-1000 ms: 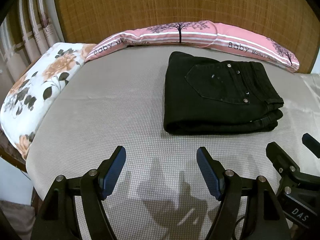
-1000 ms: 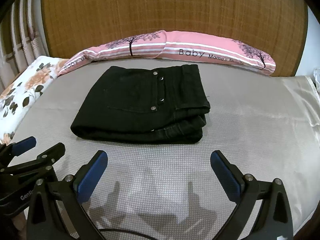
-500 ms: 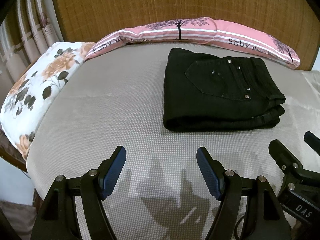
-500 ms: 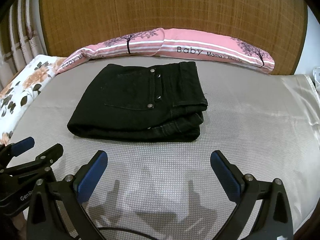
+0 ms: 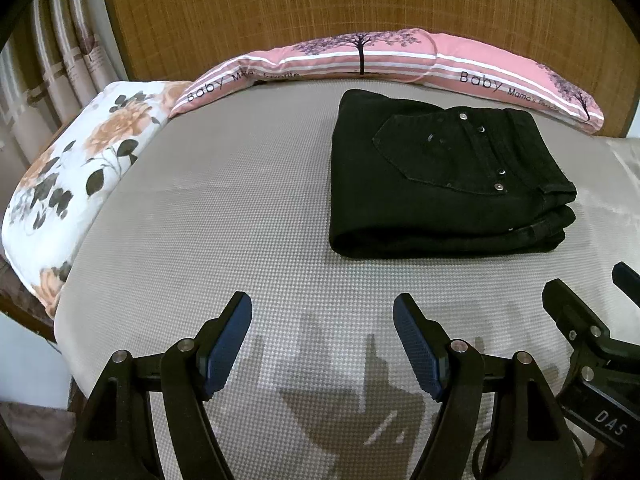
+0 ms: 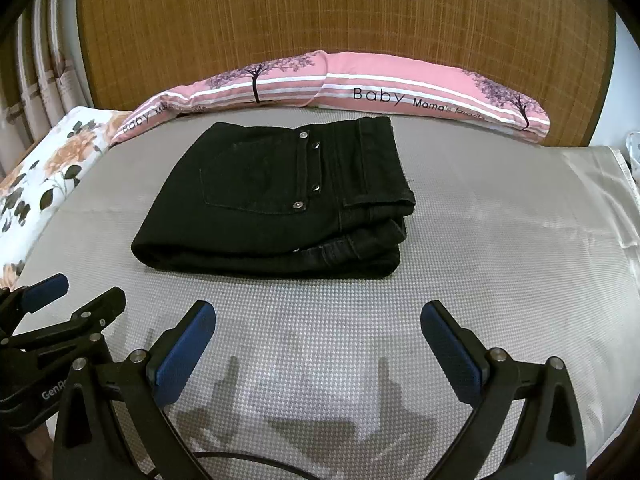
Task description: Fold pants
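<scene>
Nothing moved since earlier frames. We see folded pants (image 5: 444,184) ahead, long axis crosswise, nearer right hand-held gripper (image 6: 318,344); left hand-held gripper (image 5: 322,338) too gapes empty over bed (image 5: 240,208).

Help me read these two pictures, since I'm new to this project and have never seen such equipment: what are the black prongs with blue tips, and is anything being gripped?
They are two hand-held claws, one in each of a person's hands, each with a camera looking forward along its two fingers. One picture looks out from the left claw, the other from the right claw. Both stand open and hold nothing, hovering above a grey mat. On the mat lie black pants, already folded into a neat stack. Behind them is a pink pillow printed "Baby", and to the side a floral pillow.
</scene>
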{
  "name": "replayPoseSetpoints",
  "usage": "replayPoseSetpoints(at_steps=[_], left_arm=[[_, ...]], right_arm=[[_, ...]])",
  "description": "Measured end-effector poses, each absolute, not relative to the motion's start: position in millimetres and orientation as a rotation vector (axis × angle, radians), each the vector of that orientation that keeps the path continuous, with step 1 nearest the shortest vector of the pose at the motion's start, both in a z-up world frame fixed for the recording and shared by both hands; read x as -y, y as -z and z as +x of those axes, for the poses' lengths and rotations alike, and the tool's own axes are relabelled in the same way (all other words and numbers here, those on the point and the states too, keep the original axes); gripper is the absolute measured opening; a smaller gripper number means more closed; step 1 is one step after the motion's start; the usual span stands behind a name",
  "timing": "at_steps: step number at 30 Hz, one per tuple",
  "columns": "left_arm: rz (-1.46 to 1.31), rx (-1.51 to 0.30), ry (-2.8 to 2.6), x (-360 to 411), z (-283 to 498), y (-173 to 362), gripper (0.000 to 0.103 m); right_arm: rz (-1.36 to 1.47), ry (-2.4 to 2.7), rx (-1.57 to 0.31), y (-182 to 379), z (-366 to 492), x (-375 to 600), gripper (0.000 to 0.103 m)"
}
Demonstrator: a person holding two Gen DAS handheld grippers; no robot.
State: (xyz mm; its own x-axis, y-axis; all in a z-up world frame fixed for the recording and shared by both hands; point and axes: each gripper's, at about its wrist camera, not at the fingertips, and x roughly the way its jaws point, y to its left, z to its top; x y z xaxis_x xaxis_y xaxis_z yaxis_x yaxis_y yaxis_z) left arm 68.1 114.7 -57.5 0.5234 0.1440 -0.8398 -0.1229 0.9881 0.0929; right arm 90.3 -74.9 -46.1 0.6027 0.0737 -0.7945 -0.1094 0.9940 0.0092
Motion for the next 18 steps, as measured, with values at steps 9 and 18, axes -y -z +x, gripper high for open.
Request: replayPoseSetpoints(at_steps=[9, 18], left_arm=[[0.033, -1.016, -0.158, -117.7, 69.4, 60.7, 0.074], [0.035, -1.021, -0.15, -117.4, 73.4, 62.8, 0.074]], right_arm=[[-0.04, -0.106, -0.926, 47.5, 90.1, 75.4, 0.102], [-0.039, -0.108, -0.929, 47.8, 88.8, 74.2, 0.102]])
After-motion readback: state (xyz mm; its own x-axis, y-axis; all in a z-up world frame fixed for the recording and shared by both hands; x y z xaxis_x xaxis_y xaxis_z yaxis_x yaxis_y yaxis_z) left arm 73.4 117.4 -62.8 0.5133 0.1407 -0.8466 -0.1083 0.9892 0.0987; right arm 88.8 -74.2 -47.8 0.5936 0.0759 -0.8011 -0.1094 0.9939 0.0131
